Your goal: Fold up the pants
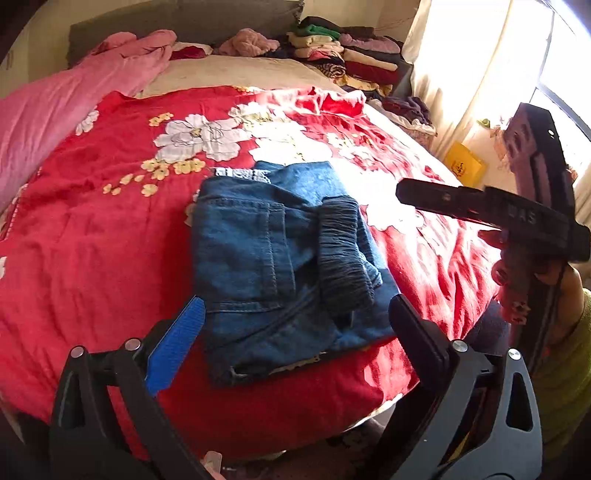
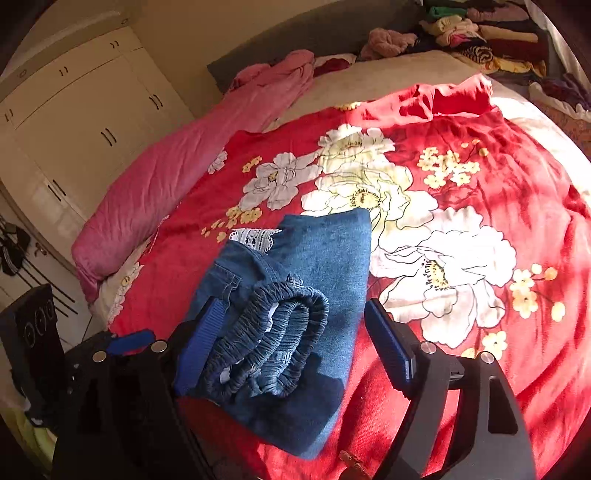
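Note:
Blue denim pants (image 1: pixel 280 266) lie folded into a compact rectangle on the red flowered blanket (image 1: pixel 110 240), near the bed's front edge. Their gathered elastic waistband (image 2: pixel 266 347) rests on top, and a strip of white lace (image 2: pixel 255 234) shows at the far end. My left gripper (image 1: pixel 295 301) hovers over the near end of the pants, open, its fingers either side of the fold and touching nothing. My right gripper (image 2: pixel 295 306) is also open. The waistband lies between its blue pads (image 2: pixel 388 339), and the right pad stands clear of the cloth. A hand (image 1: pixel 517 280) holds the right gripper at the right.
A pink quilt (image 2: pixel 177 173) lies along the bed's left side. Stacked folded clothes (image 1: pixel 351 55) sit at the far right corner by the grey headboard (image 1: pixel 166 26). White wardrobe doors (image 2: pixel 81 122) stand to the left. A bright curtained window (image 1: pixel 498 66) and a yellow bag (image 1: pixel 463 166) are on the right.

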Demonstrator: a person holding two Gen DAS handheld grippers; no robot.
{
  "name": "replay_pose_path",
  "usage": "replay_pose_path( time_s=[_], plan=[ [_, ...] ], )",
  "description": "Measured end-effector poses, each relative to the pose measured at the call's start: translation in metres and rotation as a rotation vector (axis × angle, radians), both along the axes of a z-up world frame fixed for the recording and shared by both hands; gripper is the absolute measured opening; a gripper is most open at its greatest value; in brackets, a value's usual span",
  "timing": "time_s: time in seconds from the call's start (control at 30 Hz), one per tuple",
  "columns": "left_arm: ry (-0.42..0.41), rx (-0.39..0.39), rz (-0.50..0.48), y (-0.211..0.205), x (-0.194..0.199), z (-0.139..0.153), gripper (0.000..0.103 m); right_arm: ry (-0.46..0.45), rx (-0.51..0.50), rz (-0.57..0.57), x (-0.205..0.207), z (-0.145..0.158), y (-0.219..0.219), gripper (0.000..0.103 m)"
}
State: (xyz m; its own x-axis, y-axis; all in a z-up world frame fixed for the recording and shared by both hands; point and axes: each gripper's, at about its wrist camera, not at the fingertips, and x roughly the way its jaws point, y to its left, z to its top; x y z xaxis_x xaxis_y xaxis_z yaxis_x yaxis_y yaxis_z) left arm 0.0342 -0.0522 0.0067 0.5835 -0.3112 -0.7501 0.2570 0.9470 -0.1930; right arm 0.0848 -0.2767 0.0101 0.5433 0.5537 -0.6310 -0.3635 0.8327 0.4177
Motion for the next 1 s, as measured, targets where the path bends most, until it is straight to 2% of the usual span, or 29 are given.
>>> replay_pose_path(
  time_s=[0.03,0.2,0.4,0.47,0.53,0.57,0.67,0.73,0.87,0.9,0.97,1.0],
  plan=[
    [-0.004,0.005,0.015,0.003,0.002,0.001,0.093,-0.014,-0.007,-0.002,-0.006,0.003,-0.002,0.083],
    [0.008,0.019,0.068,0.02,0.014,0.001,0.093,-0.042,-0.041,0.009,-0.032,0.005,0.0,0.084],
    [0.004,0.053,0.125,0.035,0.035,-0.004,0.093,0.037,-0.002,0.06,-0.06,-0.02,0.017,0.084],
    [0.01,0.064,0.13,0.037,0.046,-0.008,0.087,0.084,0.015,0.104,-0.064,-0.031,0.034,0.084],
    [0.031,0.076,0.135,0.038,0.06,-0.015,0.063,0.101,0.007,0.132,-0.064,-0.036,0.052,0.084],
    [0.042,0.076,0.134,0.039,0.066,-0.018,0.058,0.109,0.004,0.14,-0.063,-0.038,0.06,0.084],
    [0.069,0.083,0.135,0.039,0.082,-0.027,0.056,0.129,0.006,0.156,-0.058,-0.04,0.08,0.083],
    [0.079,0.1,0.134,0.038,0.089,-0.033,0.056,0.144,0.011,0.12,-0.05,-0.042,0.086,0.083],
    [0.092,0.111,0.133,0.036,0.099,-0.039,0.056,0.226,0.109,0.04,-0.026,-0.05,0.086,0.083],
    [0.094,0.112,0.134,0.036,0.1,-0.041,0.056,0.228,0.105,0.036,-0.02,-0.052,0.088,0.08],
    [0.096,0.119,0.139,0.035,0.104,-0.043,0.056,0.219,0.071,0.044,-0.013,-0.057,0.095,0.046],
    [0.097,0.122,0.141,0.035,0.104,-0.044,0.056,0.232,0.069,0.06,-0.01,-0.061,0.096,0.019]
  ],
)
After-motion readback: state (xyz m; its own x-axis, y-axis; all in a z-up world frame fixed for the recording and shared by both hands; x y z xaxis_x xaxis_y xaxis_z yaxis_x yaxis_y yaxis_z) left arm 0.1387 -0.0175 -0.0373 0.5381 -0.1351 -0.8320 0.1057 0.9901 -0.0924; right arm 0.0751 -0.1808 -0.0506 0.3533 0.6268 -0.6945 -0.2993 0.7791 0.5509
